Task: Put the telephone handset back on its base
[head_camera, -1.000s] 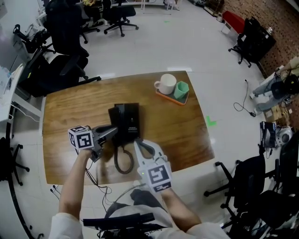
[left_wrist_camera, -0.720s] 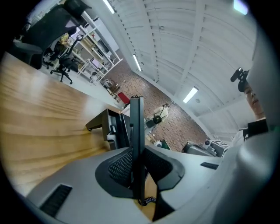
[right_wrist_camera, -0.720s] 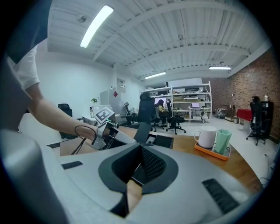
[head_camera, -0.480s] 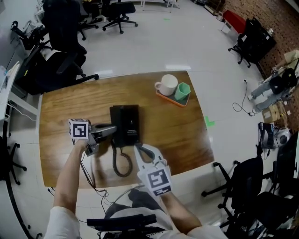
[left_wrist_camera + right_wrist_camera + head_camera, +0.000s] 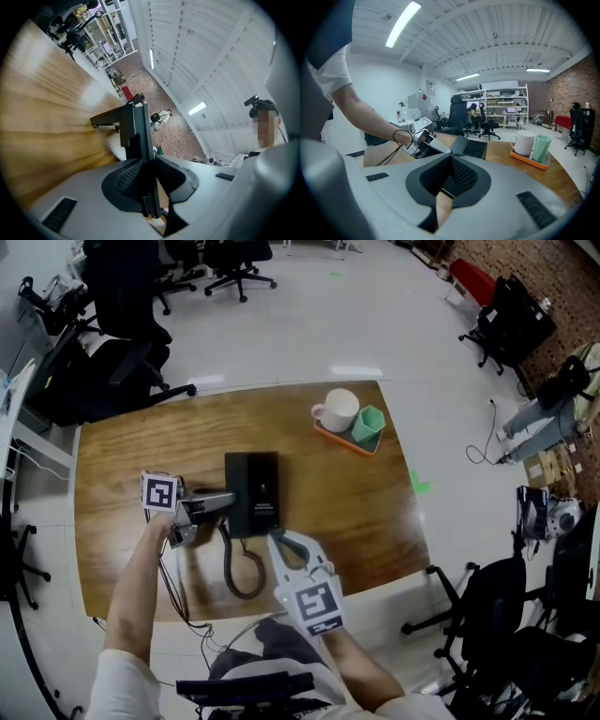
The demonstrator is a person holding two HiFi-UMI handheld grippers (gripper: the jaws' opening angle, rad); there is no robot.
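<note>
Head view: the handset (image 5: pixel 235 491) lies along the left side of its base (image 5: pixel 264 498) on the counter (image 5: pixel 122 456); the left claw (image 5: pixel 225 500) is at its edge; left gripper view: that claw (image 5: pixel 146 173) is opening, its pads touching the handset (image 5: pixel 137 131) between them; right gripper view: the right claw (image 5: pixel 450 161) is closed and empty, near the base (image 5: pixel 473 149).

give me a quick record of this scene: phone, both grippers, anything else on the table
handset: on the left side of the base, appears seated
left hand-held gripper: jaws on the handset, opening
right hand-held gripper: jaws together, empty, by the base's near edge
cord: looped toward the person
other: white mug and green cup on an orange tray, far right
</note>
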